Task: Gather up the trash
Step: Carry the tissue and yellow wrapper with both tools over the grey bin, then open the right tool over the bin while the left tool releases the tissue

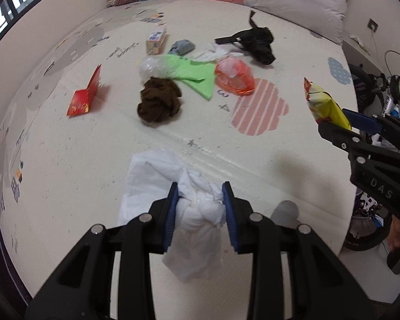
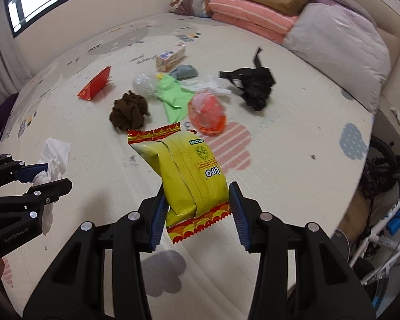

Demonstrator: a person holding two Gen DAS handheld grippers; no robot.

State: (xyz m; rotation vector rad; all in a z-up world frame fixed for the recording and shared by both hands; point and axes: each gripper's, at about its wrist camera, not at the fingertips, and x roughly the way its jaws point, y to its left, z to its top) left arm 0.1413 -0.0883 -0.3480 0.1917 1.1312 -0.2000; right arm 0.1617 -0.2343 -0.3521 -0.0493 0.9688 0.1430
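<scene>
Two grips at once: the left hand-held gripper (image 1: 200,208) pinches a crumpled white knotted tissue wad (image 1: 197,216), the right hand-held gripper (image 2: 197,213) clamps a glossy yellow crinkled snack packet (image 2: 189,170), both tilted down above the pale printed floor mat (image 1: 66,173), where a brown crumpled cloth (image 1: 158,102) lies beyond.

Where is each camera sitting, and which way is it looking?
Left wrist: sits on the left gripper, looking down along its fingers at the mat; it grips a white tissue.
Right wrist: sits on the right gripper, looking down at the mat; it grips a yellow snack bag.
Both show the brown cloth, green cloth and each other's gripper.
</scene>
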